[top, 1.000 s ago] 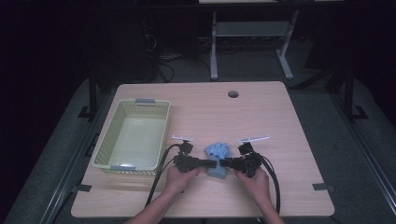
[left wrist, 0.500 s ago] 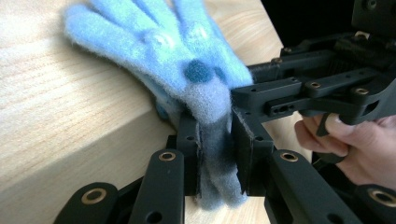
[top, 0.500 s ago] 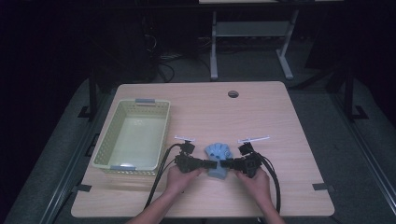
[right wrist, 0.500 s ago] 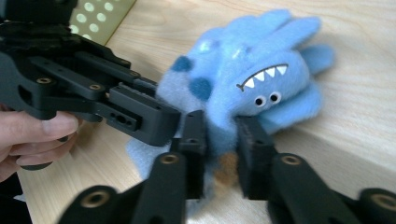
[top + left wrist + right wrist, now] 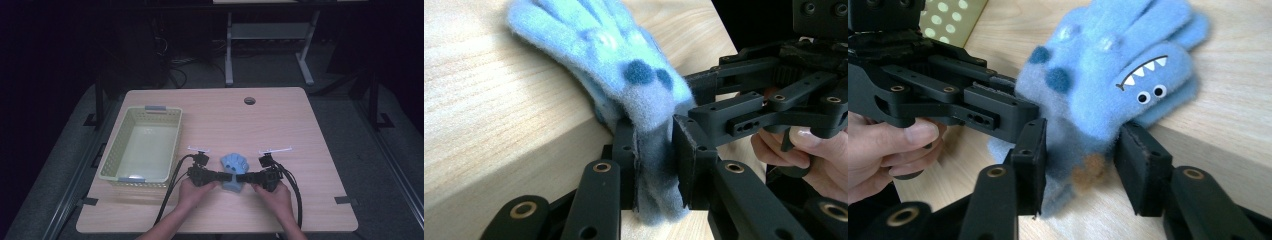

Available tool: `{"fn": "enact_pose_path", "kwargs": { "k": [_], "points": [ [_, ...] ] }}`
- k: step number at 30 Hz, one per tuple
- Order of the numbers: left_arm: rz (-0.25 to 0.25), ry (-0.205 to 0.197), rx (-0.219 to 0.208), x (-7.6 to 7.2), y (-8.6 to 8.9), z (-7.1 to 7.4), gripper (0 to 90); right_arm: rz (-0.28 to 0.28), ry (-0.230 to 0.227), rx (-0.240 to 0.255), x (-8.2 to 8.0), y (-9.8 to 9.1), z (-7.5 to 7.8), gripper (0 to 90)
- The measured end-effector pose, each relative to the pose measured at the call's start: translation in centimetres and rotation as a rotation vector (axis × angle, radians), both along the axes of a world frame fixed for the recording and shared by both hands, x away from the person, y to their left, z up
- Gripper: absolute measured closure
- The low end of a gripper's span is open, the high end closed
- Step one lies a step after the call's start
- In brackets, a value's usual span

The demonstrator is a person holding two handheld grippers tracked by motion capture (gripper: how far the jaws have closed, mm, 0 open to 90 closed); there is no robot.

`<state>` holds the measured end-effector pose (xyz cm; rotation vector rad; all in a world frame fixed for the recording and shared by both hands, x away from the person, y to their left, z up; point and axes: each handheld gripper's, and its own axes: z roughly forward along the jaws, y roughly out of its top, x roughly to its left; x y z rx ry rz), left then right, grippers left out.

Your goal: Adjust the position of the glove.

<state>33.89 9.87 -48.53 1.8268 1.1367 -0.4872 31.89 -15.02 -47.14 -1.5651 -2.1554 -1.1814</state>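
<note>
Near the tabletop's (image 5: 320, 125) front edge, my left gripper (image 5: 654, 150) clamped the cuff of the fuzzy blue monster-face glove (image 5: 235, 170), whose fingers pointed toward the far edge, while my right gripper (image 5: 1080, 165), jaws just opening, straddled it unpressed.

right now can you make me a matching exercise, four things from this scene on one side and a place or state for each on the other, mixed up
Things:
1. left gripper
2. right gripper
3. basket
4. blue glove

Place or state:
A. on the table's left side, nothing in it
B. jaws clamped on the glove's cuff
C. lying on the table between both grippers
D. jaws just opening, standing either side of the glove's cuff, one pad clear of it

Pairs: 1-B, 2-D, 3-A, 4-C
</note>
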Motion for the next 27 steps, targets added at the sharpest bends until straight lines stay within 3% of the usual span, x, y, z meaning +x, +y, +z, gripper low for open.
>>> {"fn": "enact_pose_path", "kwargs": {
  "k": [6,8,10,14,27],
  "points": [
    [0.000,0.021,-0.020,0.2,0.2,-0.3,72.3,0.016,0.015,0.038,0.2,0.5,-0.4,65.7],
    [0.005,0.029,-0.032,0.2,0.3,-0.4,73.5,0.026,0.038,0.072,0.5,0.4,-0.7,70.1],
    [0.004,0.031,-0.041,0.3,0.3,-0.5,74.4,0.030,0.024,0.082,0.5,0.3,-0.7,73.1],
    [-0.005,0.035,-0.052,0.4,0.5,-0.4,74.7,0.049,0.000,0.072,0.6,0.4,-0.2,76.3],
    [-0.007,-0.008,-0.072,0.5,0.5,1.0,74.7,0.038,-0.039,0.072,0.4,0.2,1.2,77.2]
  ]
}}
